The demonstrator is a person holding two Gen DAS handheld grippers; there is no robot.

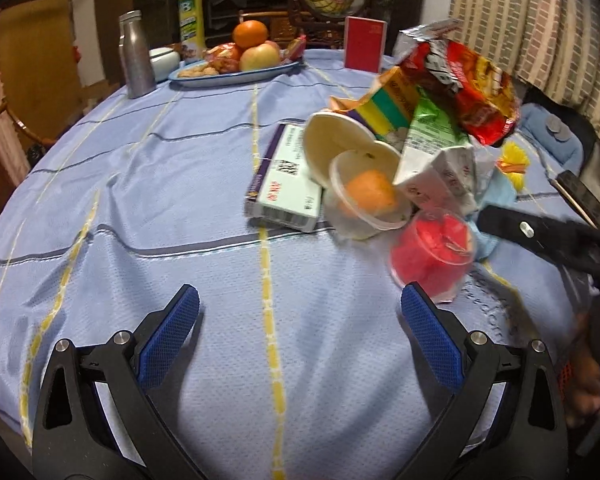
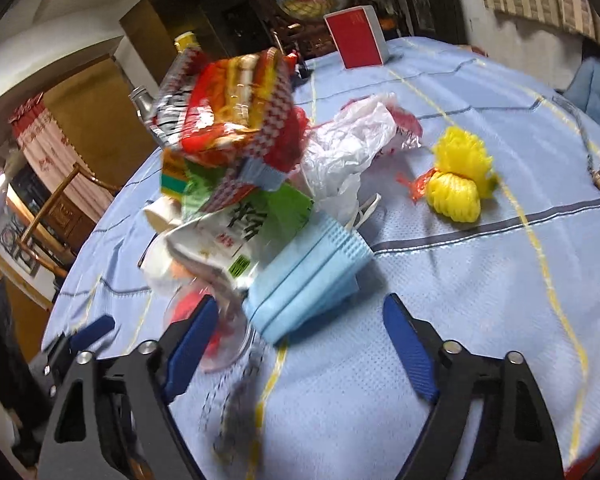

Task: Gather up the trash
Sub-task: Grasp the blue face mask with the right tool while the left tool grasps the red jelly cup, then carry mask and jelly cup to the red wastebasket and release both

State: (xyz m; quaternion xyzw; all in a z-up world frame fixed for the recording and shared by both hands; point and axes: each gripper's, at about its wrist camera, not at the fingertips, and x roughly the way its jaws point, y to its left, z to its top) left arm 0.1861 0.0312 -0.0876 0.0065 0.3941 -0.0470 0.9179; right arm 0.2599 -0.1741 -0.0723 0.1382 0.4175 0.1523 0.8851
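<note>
Hovering over the blue tablecloth [image 1: 160, 184], the left gripper [image 1: 300, 308] stands wide and empty; the trash heap lies ahead to its right: a red snack bag [image 1: 472, 88], a paper cup [image 1: 340, 144] and a red jelly cup [image 1: 432, 252] beside a flat box [image 1: 288, 176]. In the right wrist view, the right gripper [image 2: 300, 320] gapes wide, empty, near a blue face mask [image 2: 308, 276], with yellow netting [image 2: 460, 180] well apart.

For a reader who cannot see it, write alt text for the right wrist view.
An open right hand-held gripper hovers at a trash pile on a blue tablecloth: blue face mask, red snack bag, white plastic bag. Yellow netting lies apart.
</note>
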